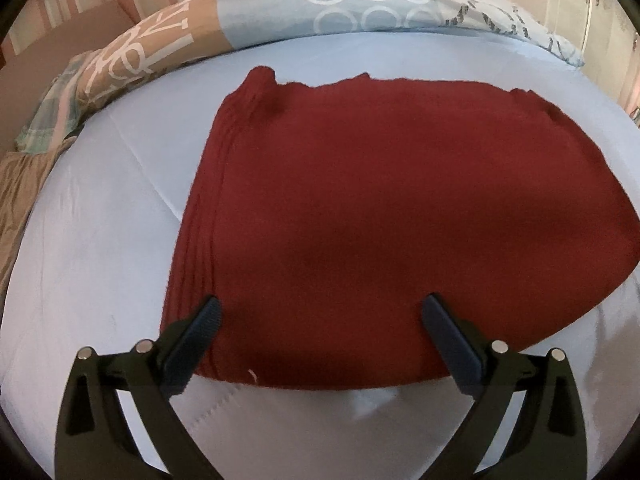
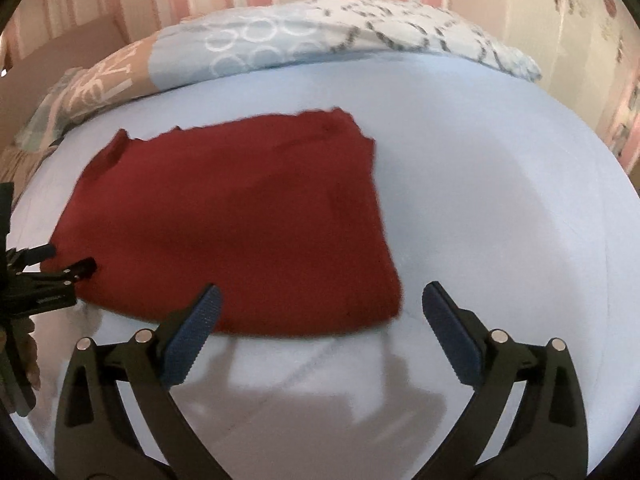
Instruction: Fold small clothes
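Lying flat on the pale blue bed (image 1: 100, 240), the red garment (image 1: 360, 208) looks spread for a fold, which is probably why the left gripper (image 1: 320, 312) and right gripper (image 2: 320, 300) hover at its near edge, fingers released and empty.

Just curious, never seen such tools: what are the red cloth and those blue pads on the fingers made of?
Red cloth: probably soft matte knit or fleece, judging by its fuzzy edges and ribbed side. Blue pads: likely rubber or plastic, with toothed ridges.

Pale blue bed (image 1: 100, 240) is carrying folded red garment (image 1: 380, 200); patterned duvet (image 1: 360, 4) is lying bunched along far edge.
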A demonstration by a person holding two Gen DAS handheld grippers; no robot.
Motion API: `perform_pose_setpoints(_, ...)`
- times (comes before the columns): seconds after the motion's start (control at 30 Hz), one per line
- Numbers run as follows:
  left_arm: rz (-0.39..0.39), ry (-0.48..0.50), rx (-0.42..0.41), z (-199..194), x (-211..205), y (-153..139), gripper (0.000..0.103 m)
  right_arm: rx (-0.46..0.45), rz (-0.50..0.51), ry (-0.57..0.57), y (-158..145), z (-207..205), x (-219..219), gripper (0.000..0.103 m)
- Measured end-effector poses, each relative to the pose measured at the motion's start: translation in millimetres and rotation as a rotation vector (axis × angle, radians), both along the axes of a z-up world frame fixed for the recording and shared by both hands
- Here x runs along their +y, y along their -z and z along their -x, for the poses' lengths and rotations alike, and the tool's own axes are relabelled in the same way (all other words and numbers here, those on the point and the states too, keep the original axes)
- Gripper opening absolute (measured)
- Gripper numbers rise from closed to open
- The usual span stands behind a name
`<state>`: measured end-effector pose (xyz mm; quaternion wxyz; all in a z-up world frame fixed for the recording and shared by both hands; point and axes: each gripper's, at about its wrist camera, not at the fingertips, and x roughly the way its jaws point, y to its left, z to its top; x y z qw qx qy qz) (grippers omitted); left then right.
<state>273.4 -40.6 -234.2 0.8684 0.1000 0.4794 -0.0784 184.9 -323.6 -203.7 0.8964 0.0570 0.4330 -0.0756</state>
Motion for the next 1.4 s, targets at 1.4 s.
perform_pose_setpoints(1.4,0.083,0.024,0.041,12.8,-18.8,-6.4,0.101,0.143,-0.446,0.184,41.4,-46.4,-29.0,0.065)
